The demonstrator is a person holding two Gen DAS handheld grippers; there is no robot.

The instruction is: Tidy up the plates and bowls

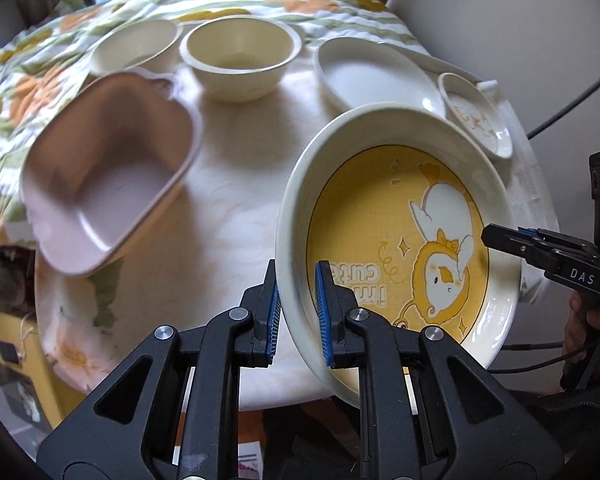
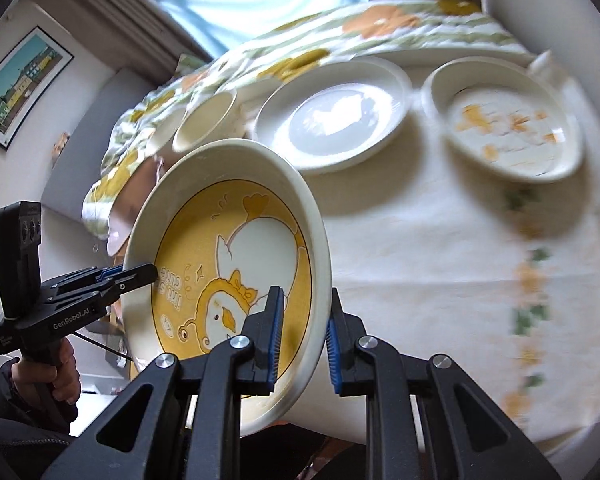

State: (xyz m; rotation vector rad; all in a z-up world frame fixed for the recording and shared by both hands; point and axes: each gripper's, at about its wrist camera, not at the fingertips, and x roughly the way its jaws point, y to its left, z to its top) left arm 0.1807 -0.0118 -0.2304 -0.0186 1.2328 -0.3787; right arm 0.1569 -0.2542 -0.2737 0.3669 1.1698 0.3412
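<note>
We are carrying the yellow duck plate (image 1: 396, 248) tilted above the table (image 1: 228, 208), left gripper (image 1: 296, 304) and right gripper (image 2: 304, 332) clenching opposite rims; uneven pull risks dropping it onto the white plate (image 2: 332, 120).

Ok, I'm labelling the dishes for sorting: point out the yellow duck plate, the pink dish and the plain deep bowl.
yellow duck plate (image 1: 400, 216), left wrist view, on its yellow inner face.
pink dish (image 1: 112, 184), left wrist view, on its inner floor.
plain deep bowl (image 1: 240, 56), left wrist view, on its inner wall.

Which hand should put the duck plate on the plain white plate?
Probably the right. Both grippers clamp the duck plate's rim, but the right gripper holds the edge facing the plain white plate; the left gripper holds the far edge.
</note>
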